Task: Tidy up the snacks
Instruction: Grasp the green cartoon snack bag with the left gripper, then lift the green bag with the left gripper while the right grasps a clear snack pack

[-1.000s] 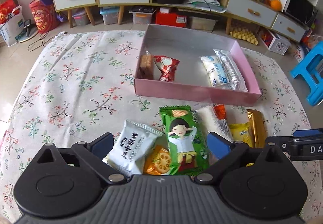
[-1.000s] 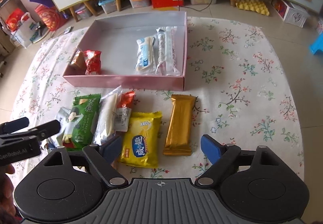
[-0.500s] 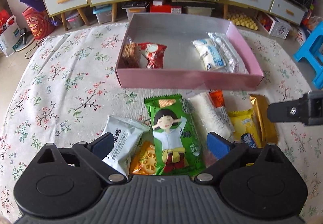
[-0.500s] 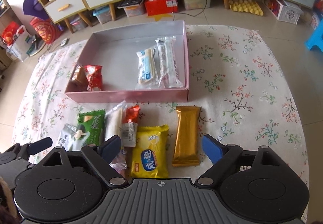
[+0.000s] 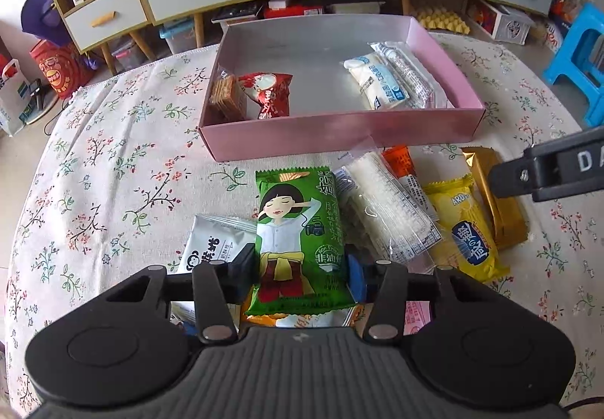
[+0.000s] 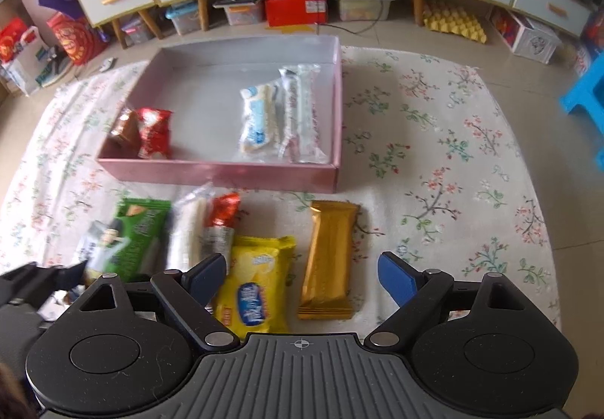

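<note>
Snacks [image 5: 464, 226] line the floral tablecloth [image 5: 113, 170]; left fingers [image 5: 245, 268] have just closed on the green packet [image 5: 298, 230], right fingers [image 6: 396, 277] spread.

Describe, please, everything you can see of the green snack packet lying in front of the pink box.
The green snack packet is a glossy, flat, sealed wrapper with crimped ends, printed with a cartoon girl and white characters. It lies lengthwise on the floral cloth, short of the pink box. It overlaps a white packet and an orange one beneath. The left gripper, whose jaws have just been closing, pinches its near end from both sides.
</note>
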